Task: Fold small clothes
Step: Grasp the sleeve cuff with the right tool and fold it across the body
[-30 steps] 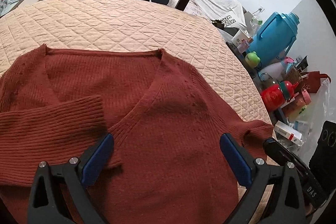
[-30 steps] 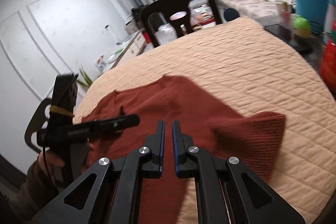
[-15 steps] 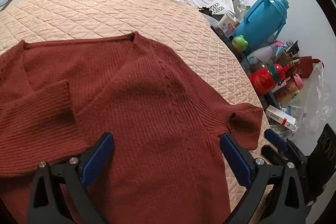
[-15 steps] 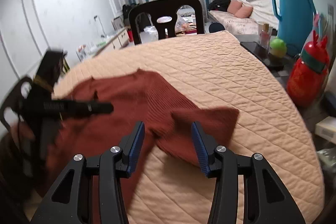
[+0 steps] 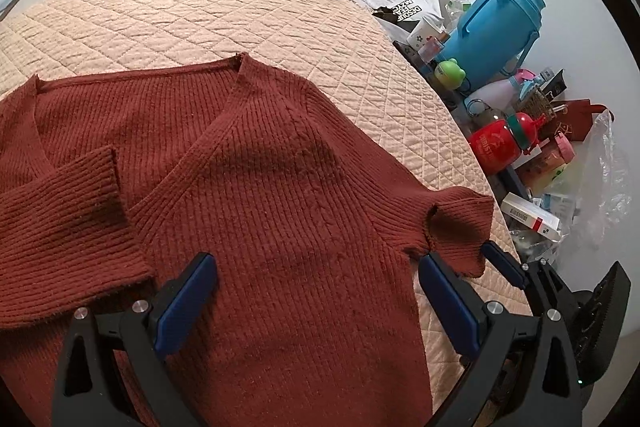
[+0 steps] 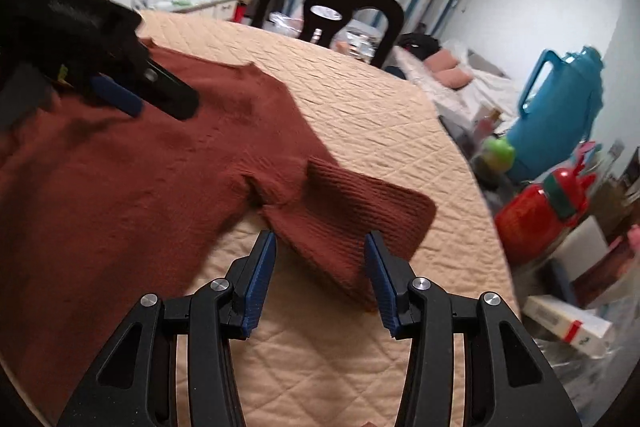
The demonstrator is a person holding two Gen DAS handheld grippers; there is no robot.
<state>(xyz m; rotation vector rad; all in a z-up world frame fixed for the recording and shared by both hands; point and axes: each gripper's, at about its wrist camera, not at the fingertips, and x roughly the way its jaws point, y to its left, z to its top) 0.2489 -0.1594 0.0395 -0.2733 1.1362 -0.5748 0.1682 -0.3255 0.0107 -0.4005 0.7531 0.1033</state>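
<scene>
Item: rust knit sweater, flat on quilted table, one sleeve already folded in. Soft, limp, light (likely grippy).

Right gripper: fingers spread, empty, straddling the outstretched sleeve; pinch its cuff.

Left gripper: fingers wide apart, empty, over the body.

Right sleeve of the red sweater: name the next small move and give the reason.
Probably ease the right tool forward and close on the right sleeve. It lies spread out on the quilt, unfolded, while the left sleeve already crosses the sweater.
</scene>
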